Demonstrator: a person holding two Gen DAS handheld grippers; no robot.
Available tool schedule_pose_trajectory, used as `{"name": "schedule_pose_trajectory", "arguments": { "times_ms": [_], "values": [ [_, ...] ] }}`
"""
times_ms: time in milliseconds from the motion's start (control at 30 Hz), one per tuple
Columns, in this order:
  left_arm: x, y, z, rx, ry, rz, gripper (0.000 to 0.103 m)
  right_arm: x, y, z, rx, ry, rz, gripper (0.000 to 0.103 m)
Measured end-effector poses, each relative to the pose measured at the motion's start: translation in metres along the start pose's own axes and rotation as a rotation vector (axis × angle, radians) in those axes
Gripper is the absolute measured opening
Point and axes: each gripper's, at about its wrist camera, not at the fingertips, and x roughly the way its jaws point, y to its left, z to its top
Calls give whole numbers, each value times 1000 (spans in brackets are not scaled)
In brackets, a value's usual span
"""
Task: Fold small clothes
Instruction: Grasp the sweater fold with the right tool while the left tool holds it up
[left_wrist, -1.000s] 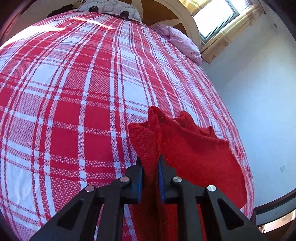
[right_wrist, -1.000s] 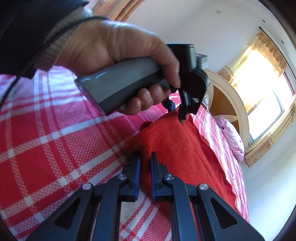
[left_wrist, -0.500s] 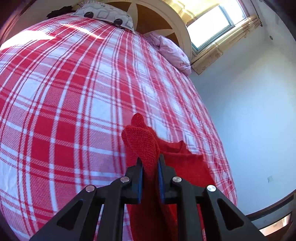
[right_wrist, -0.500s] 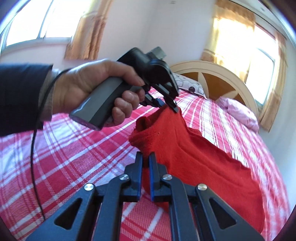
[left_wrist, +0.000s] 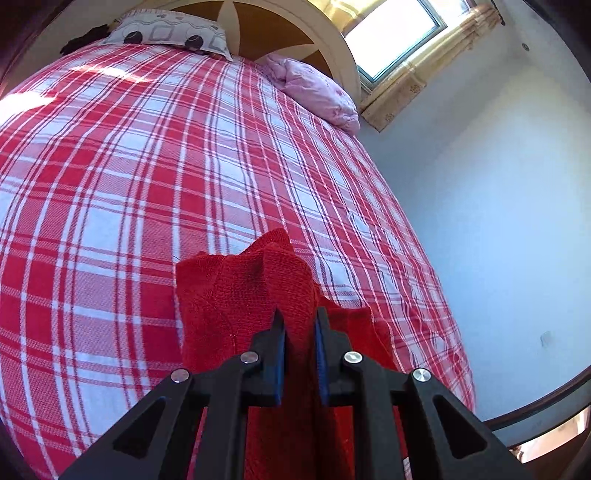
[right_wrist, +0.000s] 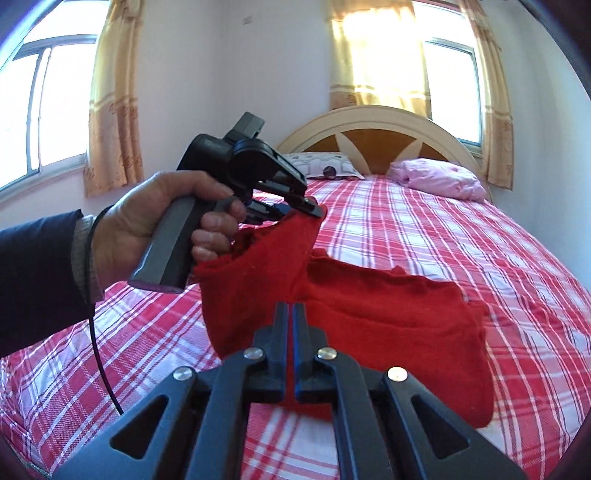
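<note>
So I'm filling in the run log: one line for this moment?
step: fold lift | left tool: shut on red garment | right tool: shut on red garment | garment: edge raised off bed

Red-white plaid bedspread (left_wrist: 155, 206); grey patterned pillow (left_wrist: 166, 35) and pink pillow (right_wrist: 437, 177) against arched headboard (right_wrist: 373, 122); curtained windows.
</note>
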Motion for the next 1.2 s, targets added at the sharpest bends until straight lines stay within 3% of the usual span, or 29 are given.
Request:
{"name": "schedule_pose_trajectory", "arguments": {
  "times_ms": [167, 200, 267, 300, 433, 633, 733, 800, 833, 933, 1200],
  "values": [
    [10, -10, -1, 10, 30, 16, 13, 2, -11, -13, 9, 77, 12, 12],
    [11, -11, -1, 12, 36, 17, 13, 2, -9, -16, 18, 79, 23, 20],
    [12, -14, -1, 28, 55, 15, 13, 0, -7, -19, 48, 73, 78, 76],
    [14, -17, -2, 41, 70, 16, 13, -1, -8, -20, 57, 69, 101, 77],
    [16, -24, -3, 68, 95, 24, 13, 2, -7, -11, 122, 61, 164, 68],
    [27, -29, -7, 81, 126, 36, 13, 25, 13, -6, 89, 126, 138, 69],
    [28, -35, -8, 105, 160, 49, 13, 29, 25, -2, 62, 117, 108, 68],
    [25, -41, -5, 139, 179, 57, 13, 34, 24, 3, 69, 110, 59, 48],
    [23, -44, -3, 155, 180, 64, 13, 38, 20, 5, 85, 119, 66, 16],
    [16, -50, 2, 184, 177, 61, 13, 41, 9, 6, 125, 129, 83, 11],
    [24, -78, 2, 194, 139, 5, 13, 15, -29, 6, 211, 66, 97, 10]
  ]
}}
